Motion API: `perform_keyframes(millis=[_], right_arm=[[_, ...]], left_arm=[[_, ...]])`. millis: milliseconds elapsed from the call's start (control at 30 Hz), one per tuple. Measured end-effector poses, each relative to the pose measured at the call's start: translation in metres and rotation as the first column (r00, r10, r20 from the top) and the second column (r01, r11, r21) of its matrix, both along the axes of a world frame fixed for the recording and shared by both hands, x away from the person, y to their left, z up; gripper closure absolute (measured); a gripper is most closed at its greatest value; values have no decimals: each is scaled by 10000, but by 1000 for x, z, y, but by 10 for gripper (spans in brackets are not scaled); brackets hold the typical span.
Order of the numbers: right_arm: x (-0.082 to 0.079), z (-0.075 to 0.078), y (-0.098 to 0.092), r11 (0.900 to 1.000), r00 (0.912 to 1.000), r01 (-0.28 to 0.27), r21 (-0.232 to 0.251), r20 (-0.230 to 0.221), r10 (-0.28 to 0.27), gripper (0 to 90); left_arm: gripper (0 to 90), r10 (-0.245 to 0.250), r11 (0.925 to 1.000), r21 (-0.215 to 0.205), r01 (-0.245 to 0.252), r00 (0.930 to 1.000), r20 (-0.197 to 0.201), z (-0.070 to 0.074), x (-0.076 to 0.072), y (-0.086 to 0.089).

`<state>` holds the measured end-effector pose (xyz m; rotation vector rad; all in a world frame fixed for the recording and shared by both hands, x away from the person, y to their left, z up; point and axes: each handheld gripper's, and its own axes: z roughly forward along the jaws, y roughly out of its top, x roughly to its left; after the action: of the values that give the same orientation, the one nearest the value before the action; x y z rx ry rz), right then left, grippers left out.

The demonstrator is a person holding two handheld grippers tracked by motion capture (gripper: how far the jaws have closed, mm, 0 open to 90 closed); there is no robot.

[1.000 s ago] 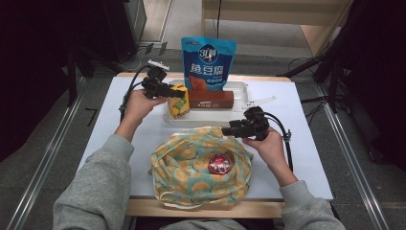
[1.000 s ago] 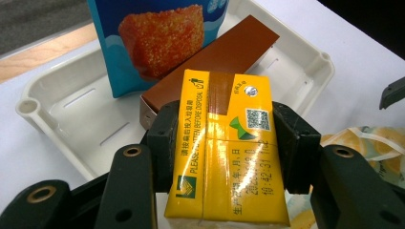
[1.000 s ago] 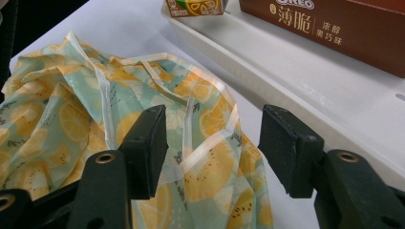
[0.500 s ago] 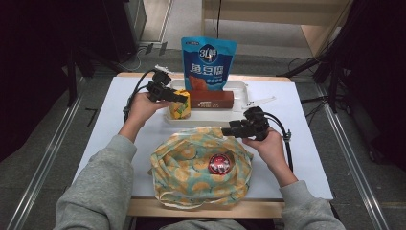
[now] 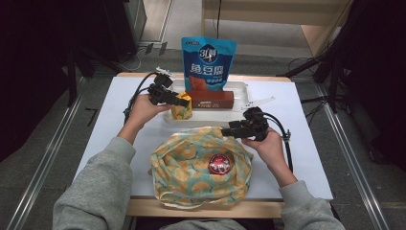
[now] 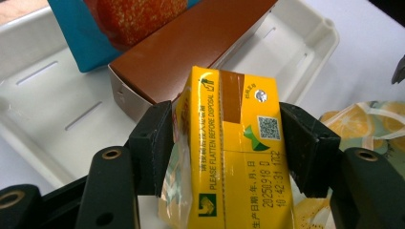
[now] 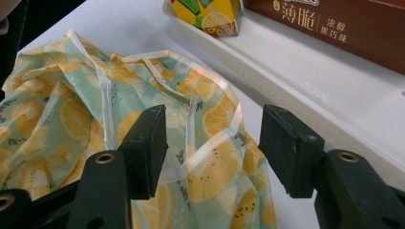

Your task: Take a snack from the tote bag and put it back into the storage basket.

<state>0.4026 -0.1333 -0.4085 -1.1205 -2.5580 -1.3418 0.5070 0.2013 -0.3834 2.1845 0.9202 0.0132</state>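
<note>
Yellow cardboard marks the juice carton (image 6: 229,148), which stands upright at the front left of the white tray (image 5: 239,87), just beside a long brown box (image 5: 209,99). The left gripper (image 5: 178,99) straddles the carton; its jaws have just been opening, and a gap shows at the right pad, so the carton sits between them released. The right gripper (image 5: 229,132), jaws spread and grasping nothing, hovers over the rim of the lemon-print fabric bag (image 5: 201,165) on the white bench (image 5: 306,143). A blue snack pouch (image 5: 208,64) stands at the tray's far side.
</note>
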Motion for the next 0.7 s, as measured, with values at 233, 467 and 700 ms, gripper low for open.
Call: perform_keyframes(millis=[233, 467, 700], right_arm=[[1, 0, -1, 10000, 10000, 11, -7, -8, -11, 437], [0, -1, 1, 10000, 10000, -51, -58, -48, 50, 436], [1, -1, -1, 10000, 10000, 4, -22, 24, -4, 437]], left_arm=[[373, 109, 9996, -261, -111, 9999, -95, 9, -4, 7], [376, 301, 9988, -375, -300, 9995, 43, 17, -11, 22], [387, 469, 9982, -371, -464, 9988, 121, 22, -23, 35]])
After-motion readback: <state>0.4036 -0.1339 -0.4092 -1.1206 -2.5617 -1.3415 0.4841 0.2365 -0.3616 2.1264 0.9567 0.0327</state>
